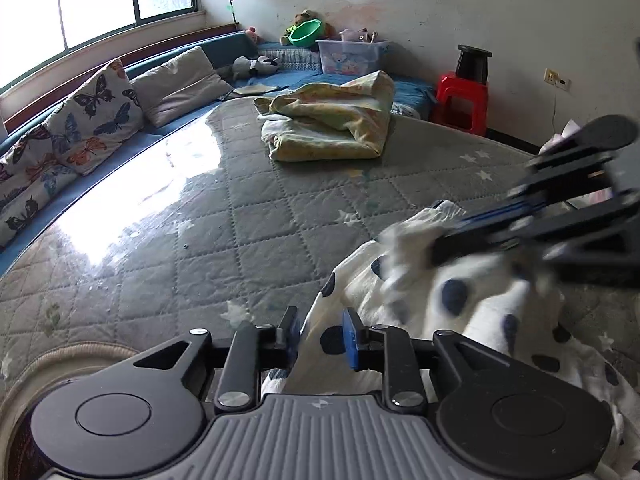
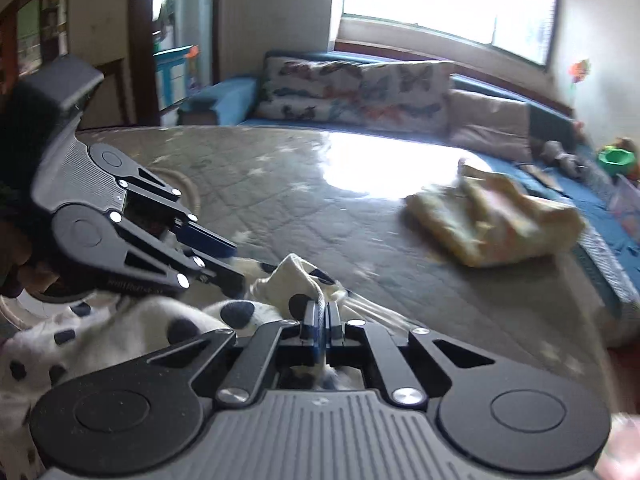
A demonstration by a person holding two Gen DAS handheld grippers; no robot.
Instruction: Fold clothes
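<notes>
A white garment with dark blue dots (image 1: 480,304) lies bunched on the grey quilted bed (image 1: 240,220), at the near right in the left wrist view. My left gripper (image 1: 323,334) is open a little, and an edge of the garment lies between its blue pads. My right gripper (image 1: 436,244) comes in from the right, blurred, with its tips on the garment's far end. In the right wrist view my right gripper (image 2: 322,310) is shut on a raised fold of the garment (image 2: 160,316). My left gripper (image 2: 240,264) is at the left, its fingers slightly apart at the cloth's edge.
A folded yellow blanket (image 1: 332,120) (image 2: 500,216) sits further back on the bed. Butterfly pillows (image 1: 92,120) line the window side. A red stool (image 1: 462,100) and a plastic box (image 1: 352,56) stand by the far wall. A round woven rim (image 1: 60,356) is at the near left.
</notes>
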